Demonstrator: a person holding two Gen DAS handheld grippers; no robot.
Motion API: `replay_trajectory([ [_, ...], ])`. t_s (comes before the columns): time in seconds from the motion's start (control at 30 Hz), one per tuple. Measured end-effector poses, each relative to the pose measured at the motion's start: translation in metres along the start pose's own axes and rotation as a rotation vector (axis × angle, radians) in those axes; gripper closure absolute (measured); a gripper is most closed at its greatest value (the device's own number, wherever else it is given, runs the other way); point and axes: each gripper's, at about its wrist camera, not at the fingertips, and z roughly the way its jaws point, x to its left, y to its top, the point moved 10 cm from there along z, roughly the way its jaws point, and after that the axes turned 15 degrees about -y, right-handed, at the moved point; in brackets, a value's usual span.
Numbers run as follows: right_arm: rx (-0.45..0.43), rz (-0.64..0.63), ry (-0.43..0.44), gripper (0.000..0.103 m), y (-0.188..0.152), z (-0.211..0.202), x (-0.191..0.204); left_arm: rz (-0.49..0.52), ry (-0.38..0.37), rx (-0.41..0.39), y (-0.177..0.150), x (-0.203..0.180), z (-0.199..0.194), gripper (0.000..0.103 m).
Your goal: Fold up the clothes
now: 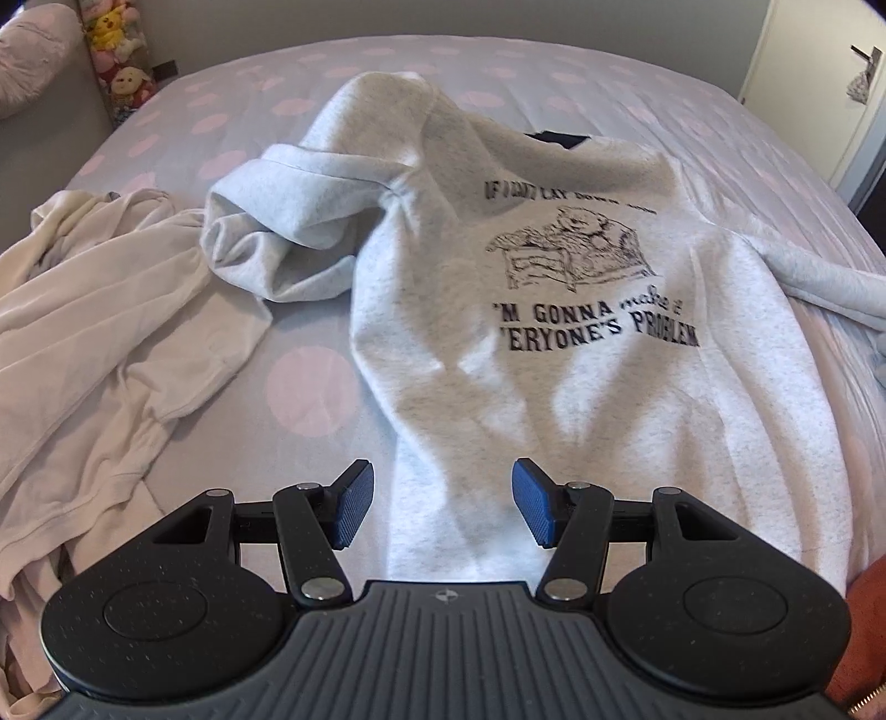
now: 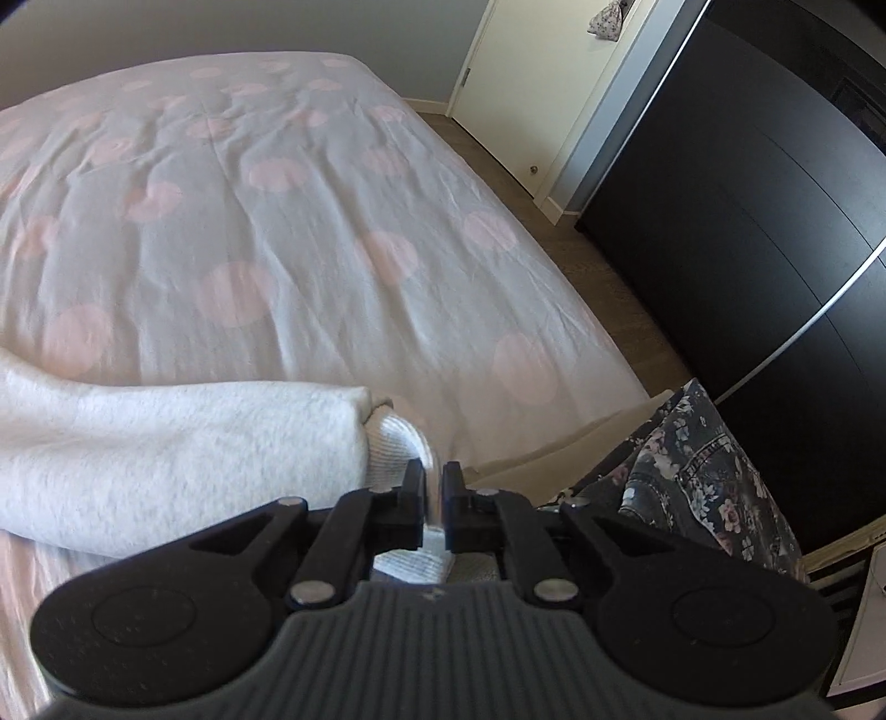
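Note:
A light grey sweatshirt (image 1: 581, 354) with a dark printed picture and text lies front-up on the bed, its hem toward me. Its left sleeve (image 1: 277, 221) is bunched and folded beside the body. My left gripper (image 1: 437, 501) is open and empty, just above the hem. In the right wrist view the other sleeve (image 2: 177, 448) stretches across the bed. My right gripper (image 2: 434, 493) is shut on its white ribbed cuff (image 2: 398, 443) near the bed's right edge.
A cream garment (image 1: 94, 332) lies crumpled left of the sweatshirt. The bed has a grey cover with pink dots (image 2: 277, 221). A floral dark garment (image 2: 692, 476) lies off the bed's right edge. A black wardrobe (image 2: 747, 221), a door and soft toys (image 1: 119, 50) surround the bed.

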Motion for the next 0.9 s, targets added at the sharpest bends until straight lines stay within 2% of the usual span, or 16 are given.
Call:
replay_trajectory([
  [0.13,-0.09,-0.03,0.01,0.089,0.002,-0.03,-0.002,0.018,-0.038,0.036,-0.016,-0.019,0.005,0.049],
  [0.2,-0.138,-0.024,0.042,0.084,0.0,-0.053,-0.002,0.028,-0.055,0.055,-0.027,-0.028,0.008,0.049],
  [0.33,-0.186,-0.011,0.186,0.08,-0.024,-0.104,0.017,0.056,-0.069,0.073,-0.045,-0.042,0.008,0.049],
  [0.43,-0.184,-0.034,0.309,0.075,-0.061,-0.139,0.047,0.107,-0.096,0.085,-0.058,-0.06,0.006,0.049],
  [0.53,-0.163,-0.06,0.435,0.071,-0.106,-0.175,0.08,0.127,-0.077,0.12,-0.071,-0.066,0.013,0.049],
  [0.7,-0.069,-0.042,0.626,0.063,-0.185,-0.22,0.131,0.071,-0.066,0.157,-0.085,-0.058,0.039,0.049],
  [0.77,-0.046,-0.051,0.652,0.061,-0.212,-0.231,0.148,0.047,-0.052,0.161,-0.088,-0.053,0.049,0.05],
  [0.83,-0.051,-0.048,0.64,0.063,-0.222,-0.236,0.151,0.012,-0.045,0.161,-0.09,-0.048,0.055,0.057],
  [0.9,-0.082,-0.038,0.601,0.053,-0.219,-0.24,0.145,-0.011,-0.047,0.151,-0.088,-0.042,0.053,0.08],
])
